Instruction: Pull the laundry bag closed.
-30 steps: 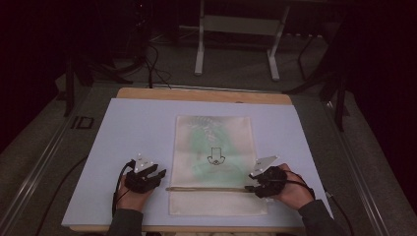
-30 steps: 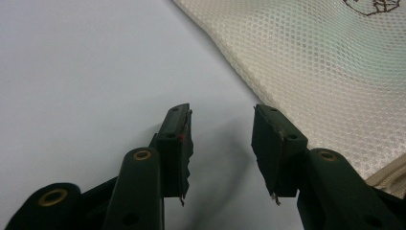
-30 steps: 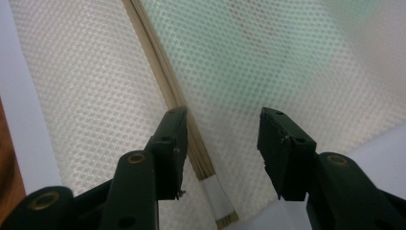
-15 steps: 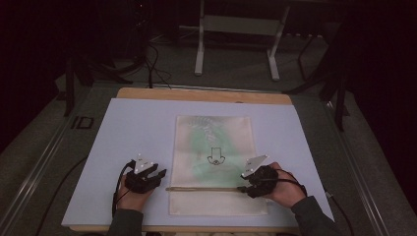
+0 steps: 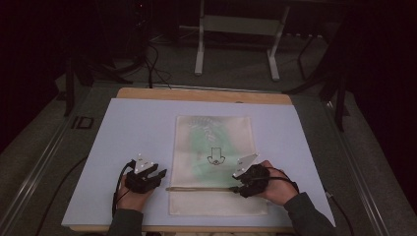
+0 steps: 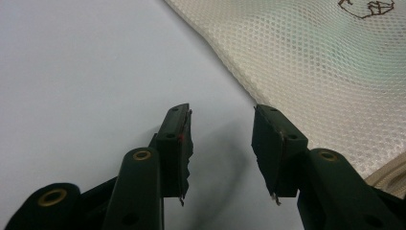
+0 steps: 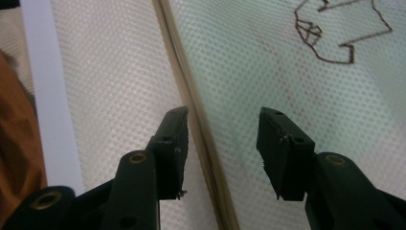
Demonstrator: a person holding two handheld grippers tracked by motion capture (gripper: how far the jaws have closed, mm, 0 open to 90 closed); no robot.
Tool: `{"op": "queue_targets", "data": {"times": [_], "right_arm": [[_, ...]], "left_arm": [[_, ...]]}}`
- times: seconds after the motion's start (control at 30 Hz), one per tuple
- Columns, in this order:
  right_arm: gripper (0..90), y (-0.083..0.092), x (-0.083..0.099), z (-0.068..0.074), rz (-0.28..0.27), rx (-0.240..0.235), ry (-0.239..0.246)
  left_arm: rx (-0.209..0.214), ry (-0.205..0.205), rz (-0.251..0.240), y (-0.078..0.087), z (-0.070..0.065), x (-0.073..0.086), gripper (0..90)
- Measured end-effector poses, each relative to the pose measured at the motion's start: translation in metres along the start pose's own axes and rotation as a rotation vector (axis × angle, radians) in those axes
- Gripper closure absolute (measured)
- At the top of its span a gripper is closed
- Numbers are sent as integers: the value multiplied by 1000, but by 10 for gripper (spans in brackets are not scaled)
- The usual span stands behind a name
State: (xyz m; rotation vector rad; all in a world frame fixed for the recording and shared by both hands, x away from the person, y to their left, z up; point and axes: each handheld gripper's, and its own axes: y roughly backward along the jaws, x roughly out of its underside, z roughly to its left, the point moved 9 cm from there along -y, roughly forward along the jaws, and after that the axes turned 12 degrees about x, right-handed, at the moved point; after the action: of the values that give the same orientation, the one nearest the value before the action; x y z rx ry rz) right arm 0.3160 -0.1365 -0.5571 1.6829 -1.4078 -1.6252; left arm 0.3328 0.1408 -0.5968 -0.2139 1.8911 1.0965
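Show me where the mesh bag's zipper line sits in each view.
High view: zipper line runs across the mesh bag, ending at the right gripper.
Left gripper view: bottom right corner.
Right gripper view: running up between the open jaws.
Shared landmark: the brown printed outline.

Dim lab: covered worktable (image 5: 137,123), floor cables (image 5: 152,64), metal stand (image 5: 236,24) behind.

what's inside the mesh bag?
Something pale green shows through the mesh bag, mostly in its upper and middle part. The weave blurs it, so what it is can't be told. The zipper lies across the near end.
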Motion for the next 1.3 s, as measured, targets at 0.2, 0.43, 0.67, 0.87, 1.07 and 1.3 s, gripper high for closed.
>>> {"op": "queue_targets", "data": {"times": [0.2, 0.43, 0.67, 0.87, 1.07, 1.3], "right_arm": [[546, -3, -6, 3, -5, -7, 11], [546, -5, -13, 8, -13, -15, 24], [550, -10, -21, 13, -23, -28, 39], [556, -12, -29, 18, -30, -37, 50], [564, -17, -35, 23, -34, -46, 60], [585, -21, -43, 27, -39, -50, 72]], "left_arm": [[0, -2, 1, 0, 0, 0, 571], [1, -2, 4, 0, 0, 0, 571], [1, -6, 6, -1, -1, 0, 570], [2, -4, 6, -1, 0, 0, 569], [3, -2, 6, -1, 0, 0, 568], [4, 1, 7, -1, 0, 0, 565]]}}
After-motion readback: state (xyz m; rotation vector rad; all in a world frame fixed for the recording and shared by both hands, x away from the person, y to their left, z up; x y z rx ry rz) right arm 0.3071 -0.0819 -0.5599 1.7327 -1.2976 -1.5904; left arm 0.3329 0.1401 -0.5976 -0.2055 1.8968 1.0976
